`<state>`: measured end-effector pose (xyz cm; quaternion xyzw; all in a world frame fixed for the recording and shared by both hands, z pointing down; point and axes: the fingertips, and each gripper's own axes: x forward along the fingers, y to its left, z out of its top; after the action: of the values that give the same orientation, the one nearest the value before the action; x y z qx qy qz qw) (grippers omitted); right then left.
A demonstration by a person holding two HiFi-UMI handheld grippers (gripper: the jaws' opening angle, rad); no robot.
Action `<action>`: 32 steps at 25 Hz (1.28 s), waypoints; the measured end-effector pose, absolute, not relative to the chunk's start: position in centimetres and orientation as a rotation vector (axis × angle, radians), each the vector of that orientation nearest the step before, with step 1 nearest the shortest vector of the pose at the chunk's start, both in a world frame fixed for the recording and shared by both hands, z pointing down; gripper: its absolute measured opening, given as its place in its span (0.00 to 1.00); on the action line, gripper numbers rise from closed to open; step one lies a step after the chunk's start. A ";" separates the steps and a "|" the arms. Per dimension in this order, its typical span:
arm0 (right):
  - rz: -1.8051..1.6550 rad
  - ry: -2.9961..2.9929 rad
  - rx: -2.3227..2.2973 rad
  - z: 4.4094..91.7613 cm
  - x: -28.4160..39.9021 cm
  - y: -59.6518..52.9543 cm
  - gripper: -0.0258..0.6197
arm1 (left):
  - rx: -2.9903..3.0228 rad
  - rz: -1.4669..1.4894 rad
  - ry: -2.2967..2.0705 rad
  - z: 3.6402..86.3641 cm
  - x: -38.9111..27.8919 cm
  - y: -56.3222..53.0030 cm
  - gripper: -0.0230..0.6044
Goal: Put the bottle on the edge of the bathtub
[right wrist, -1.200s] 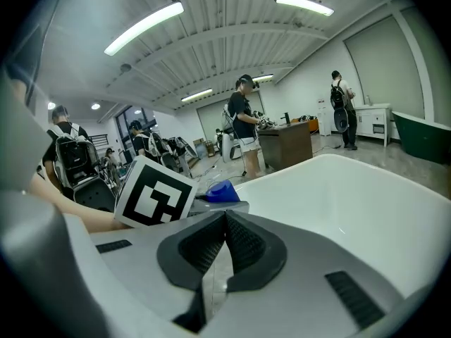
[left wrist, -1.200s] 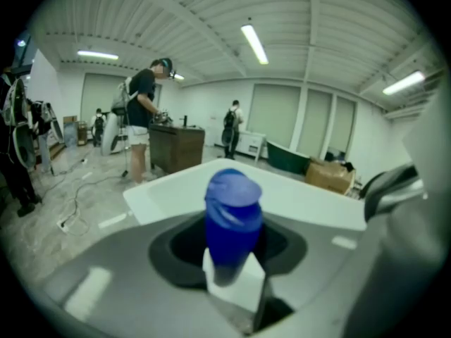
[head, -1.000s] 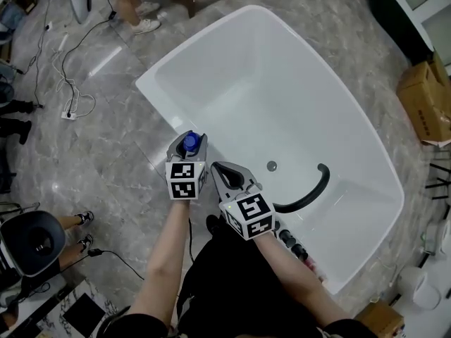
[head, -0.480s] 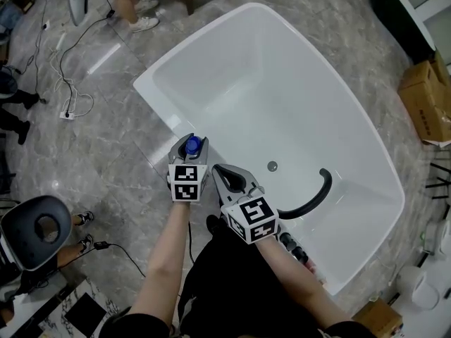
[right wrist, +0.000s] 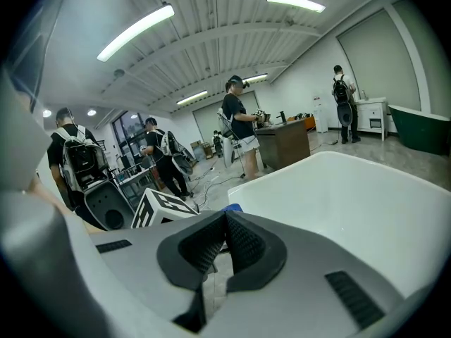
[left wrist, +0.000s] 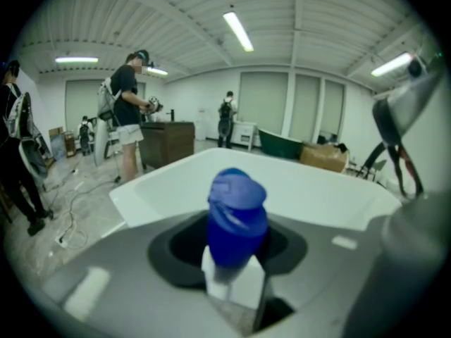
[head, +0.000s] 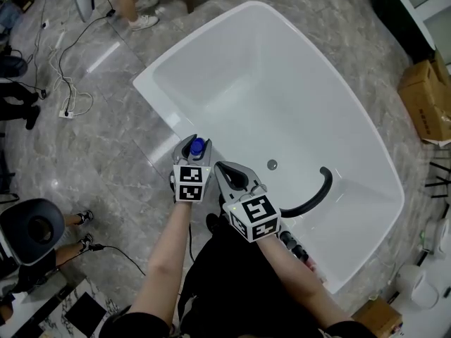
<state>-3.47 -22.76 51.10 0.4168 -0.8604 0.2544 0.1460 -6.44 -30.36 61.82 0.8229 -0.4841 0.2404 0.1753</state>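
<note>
One bottle (head: 197, 146), blue cap over a white body, upright between the jaws of the left gripper (head: 193, 144). Jaws stand partway apart and closed on it, pads against its sides below the cap. Bottle is right over the near-left rim of the tub (head: 156, 98), on the floor side. Cannot tell whether its base touches the rim. Left gripper view: cap in the centre, white tub wall behind it

Right gripper (head: 220, 167) just beside the left one, on its right, over the same rim. Pads meet at the tips, nothing between them. Its view shows a sliver of blue cap past the pad tips. Left cube (head: 189, 183) and right cube (head: 254, 217) sit near each other, faces up toward the head camera. Bare forearms lead back to black clothing at the bottom edge

Tub is white. Drain (head: 272, 165) in its floor, near the grippers. Black curved tube (head: 315, 189) lies in the basin, right of the drain. Row of dark knobs (head: 292, 243) on the near rim beside the right forearm

Grey marble floor (head: 106, 160) all round. White cable (head: 77, 104) and power strip (head: 68, 115) left of the tub, well apart from it. Black chair (head: 32, 232) lower left, someone's feet (head: 83, 220) beside it. Cardboard box (head: 425, 104) at the right edge. A person's legs (head: 134, 9) at the top, beyond the tub's far-left corner. Both gripper views show several people standing in the room under ceiling strip lights
</note>
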 end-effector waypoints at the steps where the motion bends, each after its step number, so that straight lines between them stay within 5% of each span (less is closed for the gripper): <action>1: 0.732 -2.477 1.202 51.1 -3.5 -22.7 0.04 | 2.329 0.678 -1.375 61.9 -6.4 -30.4 0.29; 19: 0.689 -2.476 1.216 50.1 -2.7 -21.5 0.04 | 2.200 0.675 -1.379 62.9 -6.8 -28.7 0.45; 32: 0.597 -2.525 1.209 47.8 -3.7 -18.9 0.04 | 2.131 0.644 -1.407 61.5 -9.0 -24.1 0.39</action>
<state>-3.65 -18.93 47.83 0.4183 -0.8735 0.2066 0.1391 -8.96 -24.11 61.52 0.7831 -0.5172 0.2367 0.2513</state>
